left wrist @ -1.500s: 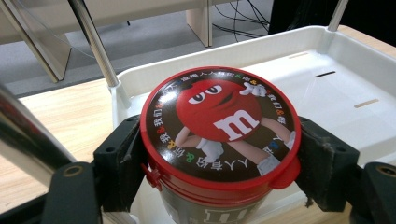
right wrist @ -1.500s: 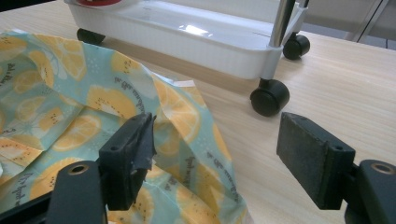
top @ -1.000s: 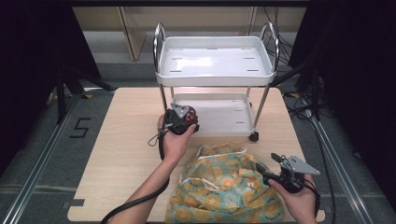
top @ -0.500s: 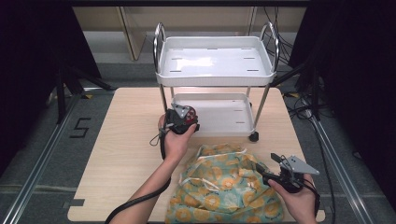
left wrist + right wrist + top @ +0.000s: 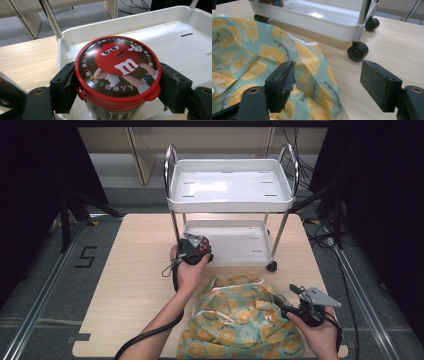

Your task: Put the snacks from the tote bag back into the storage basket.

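Over the cart's lower tray [image 5: 175,47], left fingers [image 5: 65,87] clamp the candy tub [image 5: 117,72]; right fingers [image 5: 283,80] stand apart

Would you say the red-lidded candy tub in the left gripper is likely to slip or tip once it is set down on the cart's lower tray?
The candy tub looks rigid, so the left gripper, clamped on its sides, probably won't crush it. Its smooth round wall may slip or twist. On the lower tray it should stand steadily upright, though on its side it would likely roll.

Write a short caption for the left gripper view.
Left gripper holds a red-lidded candy tub over the cart's lower tray.
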`<state>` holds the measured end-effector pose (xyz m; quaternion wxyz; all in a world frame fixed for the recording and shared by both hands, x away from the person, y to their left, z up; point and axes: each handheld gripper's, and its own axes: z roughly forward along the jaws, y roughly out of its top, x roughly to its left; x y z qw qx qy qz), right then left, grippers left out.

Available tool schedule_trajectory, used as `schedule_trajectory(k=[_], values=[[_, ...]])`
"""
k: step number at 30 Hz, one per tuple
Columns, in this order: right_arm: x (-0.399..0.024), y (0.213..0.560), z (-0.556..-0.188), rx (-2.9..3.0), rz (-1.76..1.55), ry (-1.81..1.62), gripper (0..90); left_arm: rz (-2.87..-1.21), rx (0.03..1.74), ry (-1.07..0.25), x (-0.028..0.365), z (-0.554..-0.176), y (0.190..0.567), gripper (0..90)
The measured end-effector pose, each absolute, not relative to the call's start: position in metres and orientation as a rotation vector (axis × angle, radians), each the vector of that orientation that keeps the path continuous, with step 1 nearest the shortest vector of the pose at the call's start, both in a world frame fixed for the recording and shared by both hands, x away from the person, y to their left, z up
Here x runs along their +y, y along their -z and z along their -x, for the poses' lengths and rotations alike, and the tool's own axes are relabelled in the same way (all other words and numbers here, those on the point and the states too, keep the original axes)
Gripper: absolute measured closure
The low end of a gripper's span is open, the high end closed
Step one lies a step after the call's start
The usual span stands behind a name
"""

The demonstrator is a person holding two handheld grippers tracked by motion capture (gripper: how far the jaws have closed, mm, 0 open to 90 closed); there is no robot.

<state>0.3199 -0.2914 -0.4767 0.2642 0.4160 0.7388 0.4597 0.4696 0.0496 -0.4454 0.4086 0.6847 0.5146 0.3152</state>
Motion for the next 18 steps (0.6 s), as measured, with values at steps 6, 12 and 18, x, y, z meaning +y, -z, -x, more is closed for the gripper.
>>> schedule_trajectory(k=[6, 12, 18], values=[[-0.291, 0.477, -0.319, 1.987, -1.151, -1.249, 28.5, -1.730, 1.295, -0.775, 0.049, -0.471, 0.450, 25.3], [-0.292, 0.477, -0.319, 2.002, -1.137, -1.230, 28.5, -1.731, 1.304, -0.779, 0.048, -0.471, 0.453, 25.3], [-0.292, 0.477, -0.320, 2.006, -1.112, -1.230, 28.4, -1.733, 1.312, -0.771, 0.048, -0.471, 0.456, 25.2]])
